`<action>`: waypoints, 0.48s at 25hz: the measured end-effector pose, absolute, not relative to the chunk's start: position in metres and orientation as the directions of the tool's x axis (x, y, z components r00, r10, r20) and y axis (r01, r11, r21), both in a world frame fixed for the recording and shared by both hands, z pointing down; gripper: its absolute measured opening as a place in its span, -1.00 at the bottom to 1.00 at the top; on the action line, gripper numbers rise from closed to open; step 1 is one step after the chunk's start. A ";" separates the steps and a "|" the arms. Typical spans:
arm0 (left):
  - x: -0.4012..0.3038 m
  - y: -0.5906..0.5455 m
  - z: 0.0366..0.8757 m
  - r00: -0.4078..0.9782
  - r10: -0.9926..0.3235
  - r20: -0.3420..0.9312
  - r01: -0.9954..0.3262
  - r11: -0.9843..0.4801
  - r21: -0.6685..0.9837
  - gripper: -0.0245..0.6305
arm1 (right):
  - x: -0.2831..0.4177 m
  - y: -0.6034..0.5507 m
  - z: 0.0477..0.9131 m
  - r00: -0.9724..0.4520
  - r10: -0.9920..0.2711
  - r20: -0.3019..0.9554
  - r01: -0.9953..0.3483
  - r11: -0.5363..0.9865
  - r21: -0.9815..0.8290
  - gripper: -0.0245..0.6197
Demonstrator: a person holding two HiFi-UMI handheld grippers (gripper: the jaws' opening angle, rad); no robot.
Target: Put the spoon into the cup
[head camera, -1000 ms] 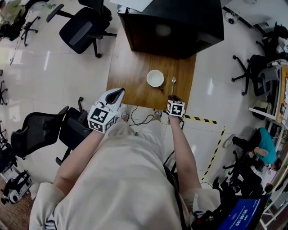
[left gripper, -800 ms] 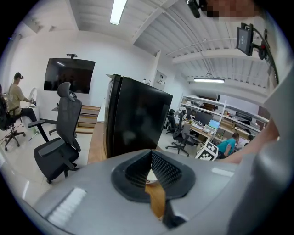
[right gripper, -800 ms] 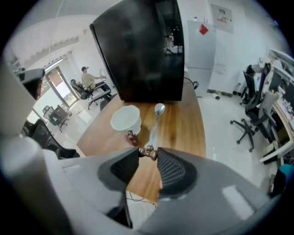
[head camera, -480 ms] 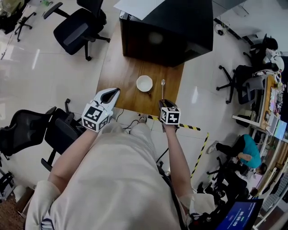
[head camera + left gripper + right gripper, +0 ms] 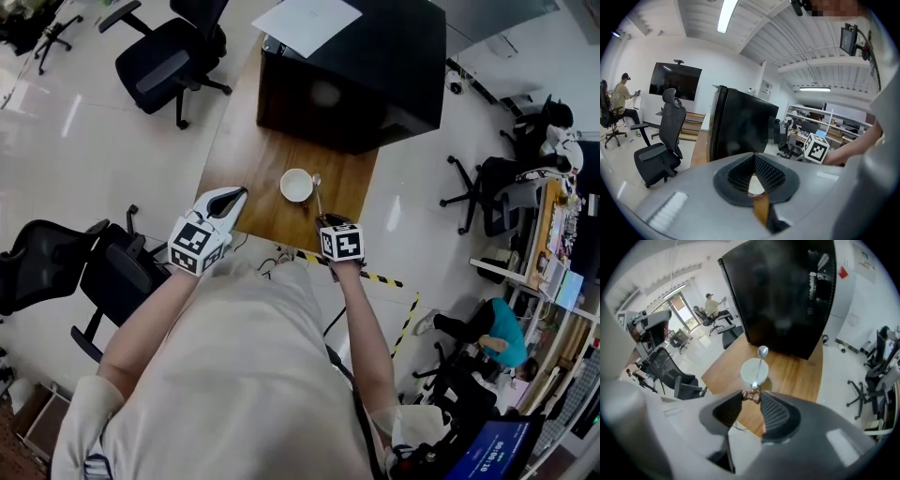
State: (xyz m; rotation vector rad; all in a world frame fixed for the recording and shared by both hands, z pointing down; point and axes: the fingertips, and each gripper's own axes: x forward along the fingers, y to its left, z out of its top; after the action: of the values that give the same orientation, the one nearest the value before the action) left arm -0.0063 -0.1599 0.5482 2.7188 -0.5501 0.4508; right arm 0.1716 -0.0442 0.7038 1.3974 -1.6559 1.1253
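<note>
A white cup [image 5: 297, 185] stands on the wooden table [image 5: 253, 178] near its front edge. My right gripper [image 5: 325, 221] is shut on the brown end of a metal spoon [image 5: 318, 194] and holds it off the table. In the right gripper view the spoon [image 5: 760, 363] runs out from my right gripper [image 5: 751, 397] across the cup [image 5: 751, 373], with its bowl past the far rim. My left gripper [image 5: 236, 194] hovers at the table's front left corner, shut and empty. The left gripper [image 5: 754, 161] in its own view points along the table toward the cabinet.
A large black cabinet [image 5: 352, 70] with a sheet of paper [image 5: 307, 23] on top fills the table's far end. Office chairs [image 5: 164, 61] stand on the floor to the left. Yellow-black tape [image 5: 375, 277] marks the floor by the front right corner.
The right gripper has risen with the spoon, which lay on the table right of the cup, and carried it left to the cup. The left gripper has stayed put.
</note>
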 end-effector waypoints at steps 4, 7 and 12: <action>-0.009 -0.161 0.551 0.868 -0.330 0.370 -0.439 -0.858 0.265 -0.91 | 0.164 -0.048 0.716 -0.220 -0.271 0.937 -0.975 0.100 -0.200 -0.53; -0.011 -0.163 0.552 0.861 -0.349 0.369 -0.460 -0.844 0.275 -0.91 | 0.162 -0.052 0.729 -0.243 -0.189 0.952 -0.967 0.130 -0.221 -0.53; -0.020 -0.163 0.553 0.843 -0.386 0.375 -0.501 -0.818 0.284 -0.91 | 0.164 -0.057 0.752 -0.251 -0.069 0.966 -0.956 0.172 -0.236 -0.53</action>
State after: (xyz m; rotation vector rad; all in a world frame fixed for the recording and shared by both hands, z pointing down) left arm -0.0199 -0.1635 0.5529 2.6463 -0.6620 0.4272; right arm 0.1644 -0.0574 0.7517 1.0242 -1.5301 1.2167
